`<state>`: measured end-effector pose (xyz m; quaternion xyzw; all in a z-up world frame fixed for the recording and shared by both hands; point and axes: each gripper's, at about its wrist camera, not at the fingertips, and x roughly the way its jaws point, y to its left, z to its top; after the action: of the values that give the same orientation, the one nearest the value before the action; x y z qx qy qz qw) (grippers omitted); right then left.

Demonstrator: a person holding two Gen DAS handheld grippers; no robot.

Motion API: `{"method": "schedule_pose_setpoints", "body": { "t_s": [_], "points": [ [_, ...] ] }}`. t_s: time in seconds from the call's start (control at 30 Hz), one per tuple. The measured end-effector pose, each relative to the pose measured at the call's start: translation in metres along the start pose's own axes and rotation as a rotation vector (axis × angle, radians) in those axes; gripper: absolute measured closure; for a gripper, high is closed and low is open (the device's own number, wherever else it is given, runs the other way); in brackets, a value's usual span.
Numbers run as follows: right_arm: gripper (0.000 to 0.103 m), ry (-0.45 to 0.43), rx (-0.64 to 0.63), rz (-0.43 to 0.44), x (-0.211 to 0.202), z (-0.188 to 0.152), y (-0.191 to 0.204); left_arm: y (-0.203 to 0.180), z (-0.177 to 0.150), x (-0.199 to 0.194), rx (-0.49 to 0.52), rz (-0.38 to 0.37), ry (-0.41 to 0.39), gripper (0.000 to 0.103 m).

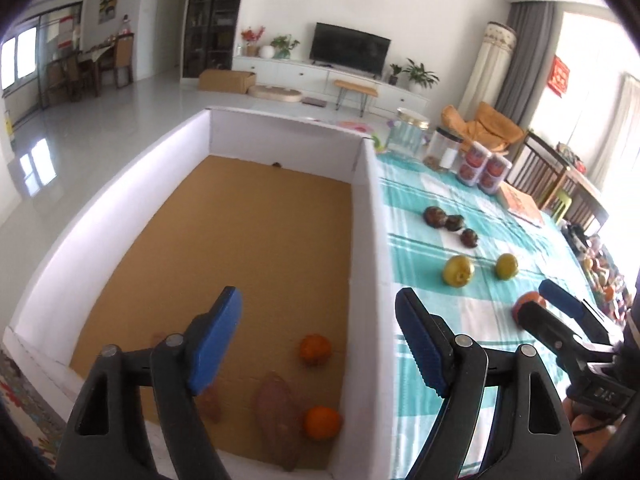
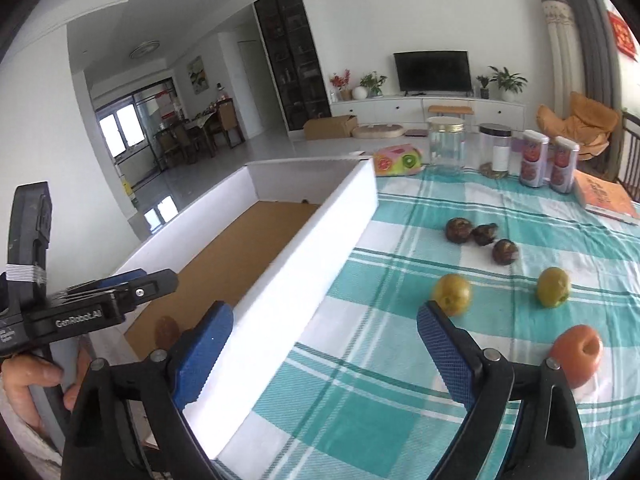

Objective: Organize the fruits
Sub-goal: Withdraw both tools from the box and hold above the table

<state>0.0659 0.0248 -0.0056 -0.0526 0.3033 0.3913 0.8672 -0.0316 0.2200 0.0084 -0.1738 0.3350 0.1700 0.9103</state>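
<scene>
L wrist: your left gripper [image 1: 320, 336] jaws spread, empty, angled down over white box [image 1: 370, 216] w/ brown cardboard floor; 2 round oranges [image 1: 320, 422] + lumpy sweet potato [image 1: 278, 412] inside | R wrist: your right gripper [image 2: 324, 344] spread, empty, straddling box wall; smooth orange-red fruit [image 2: 578, 354], 2 yellow-green fruits [image 2: 452, 294], 3 dark knobbly ones [image 2: 482, 236] on teal plaid cloth [image 2: 380, 380].

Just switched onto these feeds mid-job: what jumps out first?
A big white box with a brown floor fills the table's left side; two oranges and a sweet potato lie in its near corner. Right of it, on the teal checked cloth, sit dark, yellow-green and red fruits.
</scene>
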Motion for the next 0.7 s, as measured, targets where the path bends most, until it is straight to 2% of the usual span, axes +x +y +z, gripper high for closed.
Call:
{"method": "schedule_pose_setpoints", "body": {
  "t_s": [0.13, 0.23, 0.3, 0.37, 0.47, 0.6, 0.7],
  "points": [
    [0.006, -0.046, 0.107, -0.336, -0.03, -0.028, -0.095, -0.077, -0.011, 0.003, 0.153, -0.16, 0.02, 0.016],
    [0.006, -0.053, 0.21, -0.589, -0.047, -0.052, -0.166, -0.131, -0.027, 0.027, 0.255, -0.264, 0.102, 0.016],
    [0.006, -0.04, 0.285, -0.715, -0.054, -0.07, -0.206, -0.162, -0.042, 0.052, 0.319, -0.277, 0.128, 0.016],
    [0.006, 0.007, 0.355, -0.772, -0.059, -0.084, -0.242, -0.187, -0.056, 0.082, 0.381, -0.246, 0.157, 0.016],
    [0.006, 0.083, 0.425, -0.797, -0.065, -0.095, -0.278, -0.205, -0.07, 0.121, 0.435, -0.198, 0.212, 0.016],
    [0.006, 0.109, 0.5, -0.806, -0.072, -0.111, -0.298, -0.208, -0.079, 0.153, 0.463, -0.133, 0.229, 0.016],
    [0.006, 0.147, 0.528, -0.798, -0.065, -0.115, -0.303, -0.203, -0.081, 0.161, 0.442, -0.129, 0.215, 0.014]
  ]
}}
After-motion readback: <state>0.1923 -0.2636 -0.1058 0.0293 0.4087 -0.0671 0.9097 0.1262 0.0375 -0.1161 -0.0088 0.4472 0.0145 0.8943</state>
